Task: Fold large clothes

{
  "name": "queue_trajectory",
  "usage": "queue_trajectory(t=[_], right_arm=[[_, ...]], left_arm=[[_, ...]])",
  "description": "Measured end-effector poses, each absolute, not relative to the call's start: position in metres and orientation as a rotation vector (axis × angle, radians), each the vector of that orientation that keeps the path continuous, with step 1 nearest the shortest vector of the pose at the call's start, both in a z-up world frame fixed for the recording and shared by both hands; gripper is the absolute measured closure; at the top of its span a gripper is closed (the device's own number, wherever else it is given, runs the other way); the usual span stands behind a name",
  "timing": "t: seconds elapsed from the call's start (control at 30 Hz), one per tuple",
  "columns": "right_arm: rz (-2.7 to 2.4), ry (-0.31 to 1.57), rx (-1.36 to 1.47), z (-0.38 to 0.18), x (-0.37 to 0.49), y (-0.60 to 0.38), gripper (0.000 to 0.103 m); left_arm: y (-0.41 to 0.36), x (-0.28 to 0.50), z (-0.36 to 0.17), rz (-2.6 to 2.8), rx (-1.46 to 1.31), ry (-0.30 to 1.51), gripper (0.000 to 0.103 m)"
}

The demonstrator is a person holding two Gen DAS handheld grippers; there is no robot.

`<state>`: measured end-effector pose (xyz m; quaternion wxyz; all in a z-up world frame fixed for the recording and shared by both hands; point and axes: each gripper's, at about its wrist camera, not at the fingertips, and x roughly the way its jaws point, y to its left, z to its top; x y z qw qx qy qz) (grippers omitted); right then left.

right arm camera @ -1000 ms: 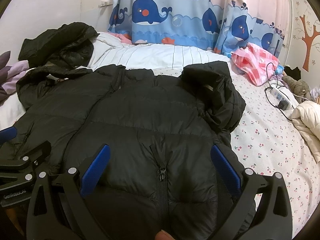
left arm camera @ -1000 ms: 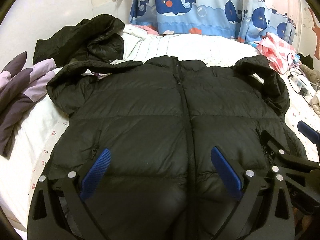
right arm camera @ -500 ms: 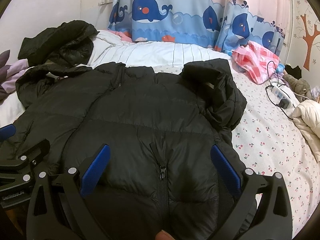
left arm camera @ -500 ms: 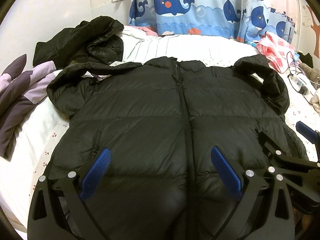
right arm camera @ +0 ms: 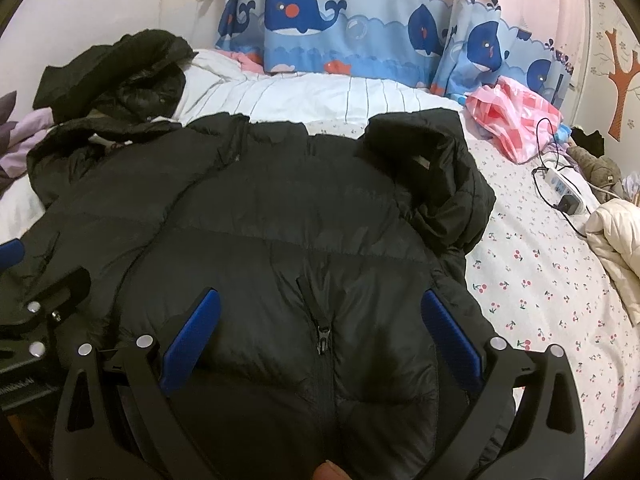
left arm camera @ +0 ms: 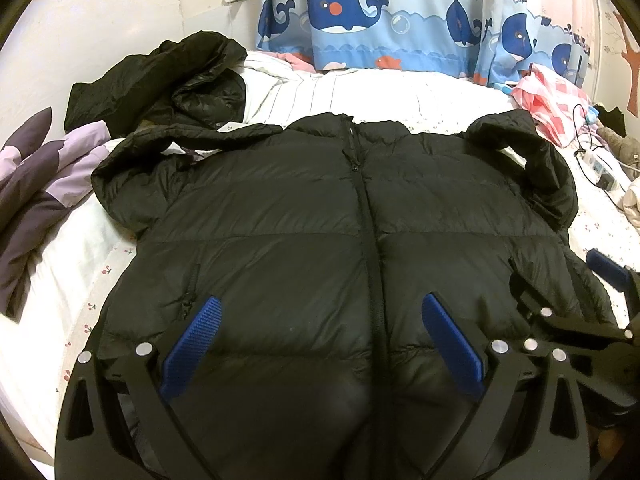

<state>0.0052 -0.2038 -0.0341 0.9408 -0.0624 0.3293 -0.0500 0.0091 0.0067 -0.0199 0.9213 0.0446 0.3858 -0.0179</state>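
A large black puffer jacket (left arm camera: 320,216) lies flat on the bed, front up and zipped, collar toward the curtain. Its sleeves are bunched at both shoulders. It also fills the right wrist view (right arm camera: 280,224), where a pocket zipper (right arm camera: 322,334) shows. My left gripper (left arm camera: 320,340) is open and empty, hovering over the jacket's lower front beside the centre zipper. My right gripper (right arm camera: 320,340) is open and empty over the jacket's lower right panel. The right gripper's body shows at the right edge of the left wrist view (left arm camera: 592,332).
A second black jacket (left arm camera: 160,80) is heaped at the far left by the wall. A purple quilt (left arm camera: 36,184) lies at the left. A pink checked cloth (right arm camera: 516,116), a power strip with cable (right arm camera: 564,192) and a cream jacket (right arm camera: 616,240) lie at the right.
Both views have drifted very slightly; the jacket sits a touch lower in frame. Both grippers stay open and nothing has been gripped.
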Motion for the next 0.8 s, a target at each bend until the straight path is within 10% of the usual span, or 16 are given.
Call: queue_trajectory(t=[0.5, 0.8], right_arm=[[-0.157, 0.574, -0.301, 0.022, 0.028, -0.232, 0.006], [-0.380, 0.740, -1.009, 0.021, 0.235, -0.228, 0.006]], left_arm=[[0.016, 0.017, -0.017, -0.066, -0.004, 0.822, 0.007], [0.027, 0.024, -0.026, -0.124, -0.138, 0.896, 0.007]])
